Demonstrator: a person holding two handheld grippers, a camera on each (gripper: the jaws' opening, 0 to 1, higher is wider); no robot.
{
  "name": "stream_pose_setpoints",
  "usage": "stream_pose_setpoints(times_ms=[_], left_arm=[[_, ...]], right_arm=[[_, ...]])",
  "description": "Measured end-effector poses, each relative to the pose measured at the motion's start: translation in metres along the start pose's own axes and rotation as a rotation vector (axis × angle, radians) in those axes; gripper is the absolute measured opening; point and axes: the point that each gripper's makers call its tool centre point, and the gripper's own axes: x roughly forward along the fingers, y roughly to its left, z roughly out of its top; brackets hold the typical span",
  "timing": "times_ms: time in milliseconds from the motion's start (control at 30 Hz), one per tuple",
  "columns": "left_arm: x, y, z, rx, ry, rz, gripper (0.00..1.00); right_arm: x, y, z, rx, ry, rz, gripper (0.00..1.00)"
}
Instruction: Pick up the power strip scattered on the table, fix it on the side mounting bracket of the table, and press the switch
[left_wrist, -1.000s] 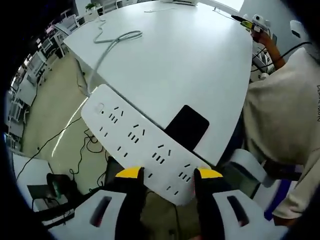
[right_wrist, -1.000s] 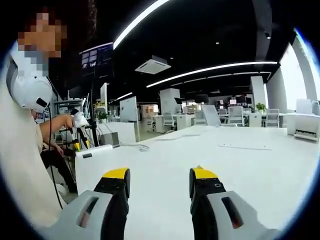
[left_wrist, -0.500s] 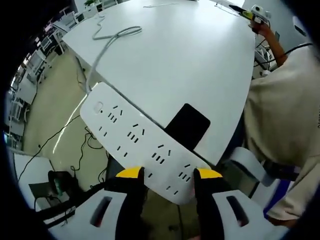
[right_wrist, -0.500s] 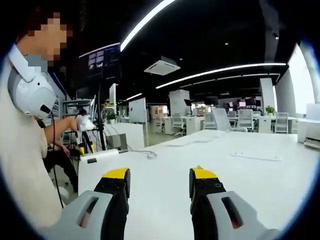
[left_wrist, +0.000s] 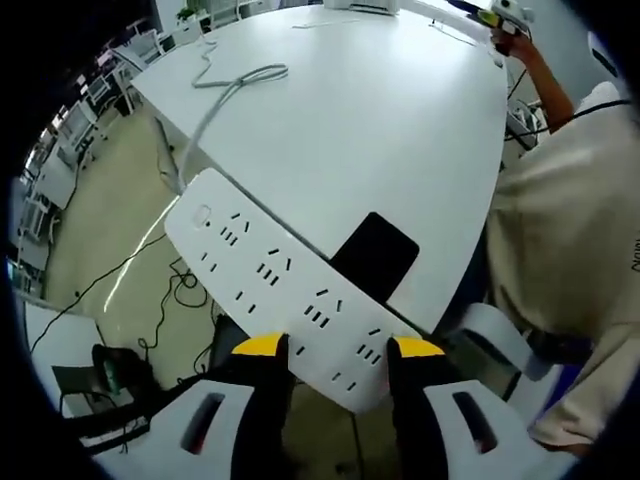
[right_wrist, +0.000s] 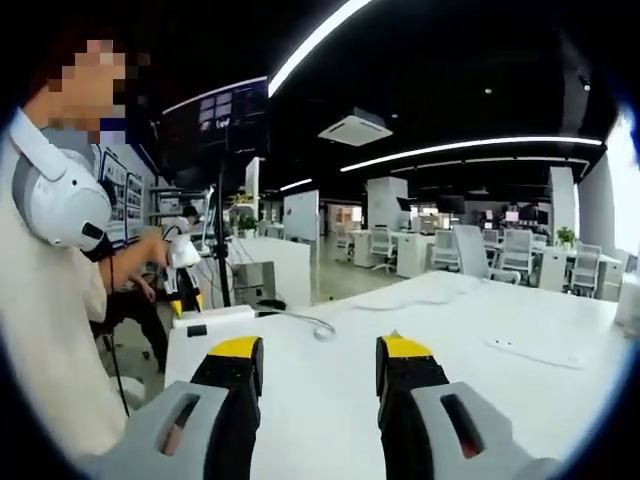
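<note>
Strip (left_wrist: 285, 285) near end hidden between left gripper (left_wrist: 330, 348) jaws; markings too small to read. Cable (left_wrist: 215, 100) far end cut by edge. Black bracket (left_wrist: 374, 254) partly behind strip.

So the surface here is a big white table (left_wrist: 400, 130), rounded at the corners. In the left gripper view a grey cable (left_wrist: 225, 90) snakes across the far part of the top and drops off the left edge. A flat black rectangle (left_wrist: 375, 255), can't tell what it is, lies right at the near edge. In the right gripper view the same white top (right_wrist: 480, 350) has that cable (right_wrist: 300, 322) looping on the left, plus a thin flat white piece (right_wrist: 535, 350) lying off to the right.
</note>
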Motion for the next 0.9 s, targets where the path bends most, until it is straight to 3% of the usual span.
stream_pose_setpoints(times_ms=[267,900], left_arm=[[0.002,-0.001,0.003,0.006,0.021,0.001,0.44],[0.002,-0.002,0.001,0.012,0.072,0.005,0.44]], right_arm=[[0.030,0.013,0.015,-0.032,0.021,0.083,0.41],[0.081,0.026,0.042,-0.121,0.079,0.200,0.41]])
